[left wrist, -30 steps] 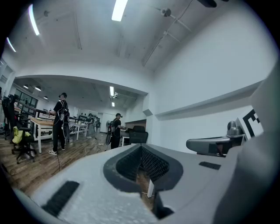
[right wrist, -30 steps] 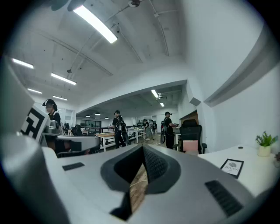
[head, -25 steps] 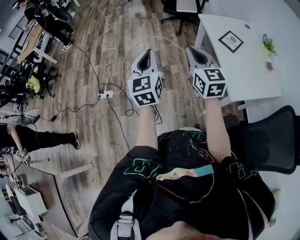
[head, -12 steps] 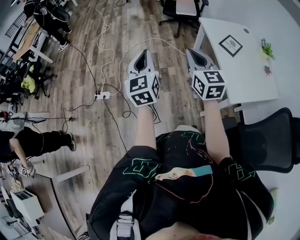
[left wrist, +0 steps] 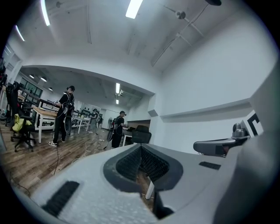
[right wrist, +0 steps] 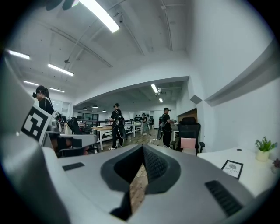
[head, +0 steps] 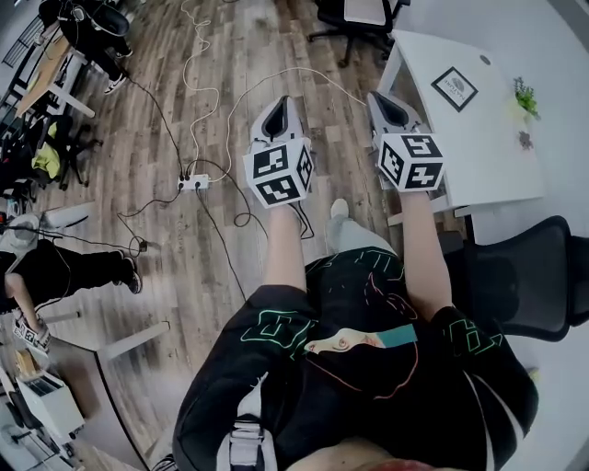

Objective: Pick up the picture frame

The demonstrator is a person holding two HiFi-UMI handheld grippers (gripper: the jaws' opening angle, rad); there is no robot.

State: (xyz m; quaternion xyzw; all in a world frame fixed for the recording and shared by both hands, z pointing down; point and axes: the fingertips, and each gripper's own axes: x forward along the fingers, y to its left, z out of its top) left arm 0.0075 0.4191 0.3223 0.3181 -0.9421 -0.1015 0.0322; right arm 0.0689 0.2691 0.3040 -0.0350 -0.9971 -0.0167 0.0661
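The picture frame (head: 455,88), black-edged with a white mat, lies flat on the white table (head: 488,147) at the upper right. In the right gripper view the picture frame (right wrist: 231,169) is at the lower right, ahead of the jaws. Both grippers are held out in front of me above the wood floor, pointing roughly level. My left gripper (head: 280,109) (left wrist: 141,148) is shut with nothing in it. My right gripper (head: 387,101) (right wrist: 143,148) is just left of the table's near corner, its tips together and empty. Neither touches the frame.
A small green plant (head: 526,92) stands on the table beyond the frame. A black office chair (head: 529,276) sits by the table at my right, another chair (head: 354,18) at the far end. Cables and a power strip (head: 191,181) lie on the floor. People stand at desks on the left.
I have stepped forward: the floor and power strip slid left and back under me, and a foot now shows below the grippers. Both grippers stay shut and side by side.
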